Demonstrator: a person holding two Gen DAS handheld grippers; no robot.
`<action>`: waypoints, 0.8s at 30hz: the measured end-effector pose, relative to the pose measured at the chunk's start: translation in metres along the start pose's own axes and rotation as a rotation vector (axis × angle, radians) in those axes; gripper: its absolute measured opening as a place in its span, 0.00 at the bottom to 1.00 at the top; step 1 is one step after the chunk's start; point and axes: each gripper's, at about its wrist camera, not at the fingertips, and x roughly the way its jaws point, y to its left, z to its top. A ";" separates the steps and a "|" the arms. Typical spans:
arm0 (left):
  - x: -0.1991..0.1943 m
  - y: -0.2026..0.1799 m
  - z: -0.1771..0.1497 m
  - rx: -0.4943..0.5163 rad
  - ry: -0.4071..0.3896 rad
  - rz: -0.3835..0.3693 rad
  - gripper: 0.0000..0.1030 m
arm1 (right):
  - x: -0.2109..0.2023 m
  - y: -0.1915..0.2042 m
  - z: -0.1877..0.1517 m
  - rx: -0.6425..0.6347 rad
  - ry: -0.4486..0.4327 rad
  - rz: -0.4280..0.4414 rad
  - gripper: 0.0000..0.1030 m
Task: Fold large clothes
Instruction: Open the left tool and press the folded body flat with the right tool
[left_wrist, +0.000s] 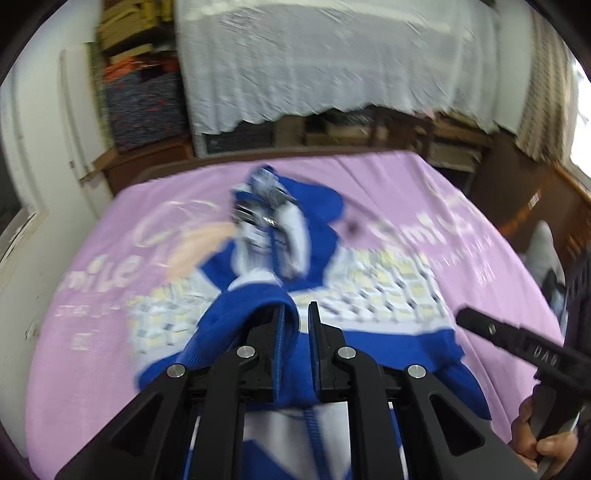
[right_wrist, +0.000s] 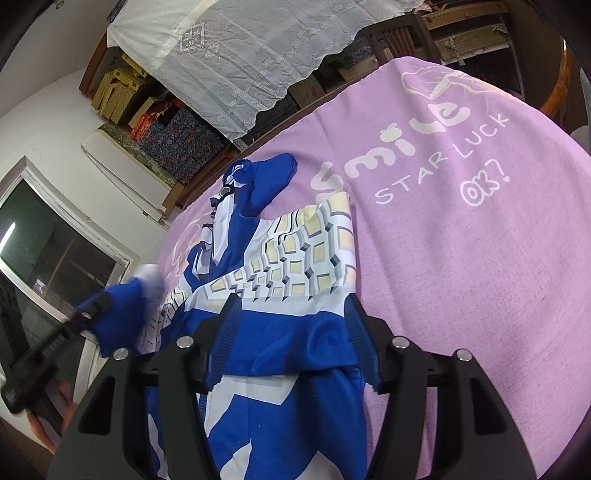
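A blue and white zip jacket (left_wrist: 369, 295) with a checked panel lies on a table under a lilac printed cloth (left_wrist: 443, 184). My left gripper (left_wrist: 295, 314) is shut on a fold of the jacket's blue fabric and holds it raised; the view is blurred by motion. In the right wrist view the jacket (right_wrist: 280, 280) stretches away from me, and the left gripper (right_wrist: 88, 314) shows at the left with blue fabric in it. My right gripper (right_wrist: 291, 321) is open, its jaws wide apart over the jacket's blue hem, holding nothing.
A white lace cloth (left_wrist: 332, 62) covers furniture behind the table. Stacked boxes (left_wrist: 144, 92) stand at the back left, a window (right_wrist: 48, 251) at the left. Wooden chairs (right_wrist: 399, 37) stand beyond the far edge. The lilac cloth (right_wrist: 480, 258) is bare to the right.
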 end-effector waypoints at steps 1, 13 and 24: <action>0.012 -0.014 -0.006 0.028 0.017 -0.009 0.12 | 0.000 -0.001 0.000 0.004 0.000 0.001 0.55; 0.035 -0.044 -0.043 0.145 0.111 -0.055 0.57 | -0.001 -0.007 0.002 0.038 0.005 0.014 0.57; -0.035 0.048 -0.030 0.031 -0.082 0.066 0.91 | 0.000 0.000 0.001 -0.010 0.001 0.007 0.57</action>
